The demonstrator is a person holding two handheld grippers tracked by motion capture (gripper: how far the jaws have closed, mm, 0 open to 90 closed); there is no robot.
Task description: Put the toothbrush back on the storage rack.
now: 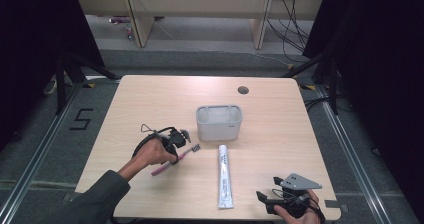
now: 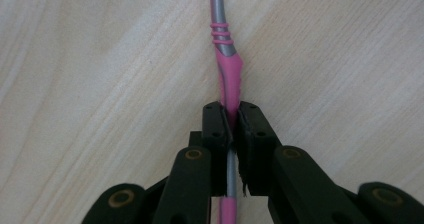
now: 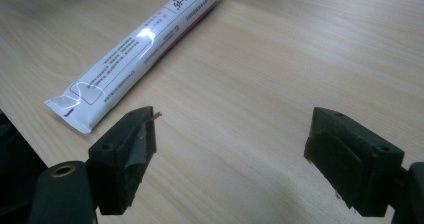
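Toothbrush (image 2: 228, 79) handle pinched between the closed left tongs (image 2: 230, 121) on the table (image 2: 90, 84); right tongs (image 3: 230, 149) wide open, empty.

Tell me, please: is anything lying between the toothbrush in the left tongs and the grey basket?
Nothing visible does. The left tongs are shut on the pink toothbrush, and the bare table runs from its head up to the grey basket. The toothpaste tube lies off to the side, below the basket.
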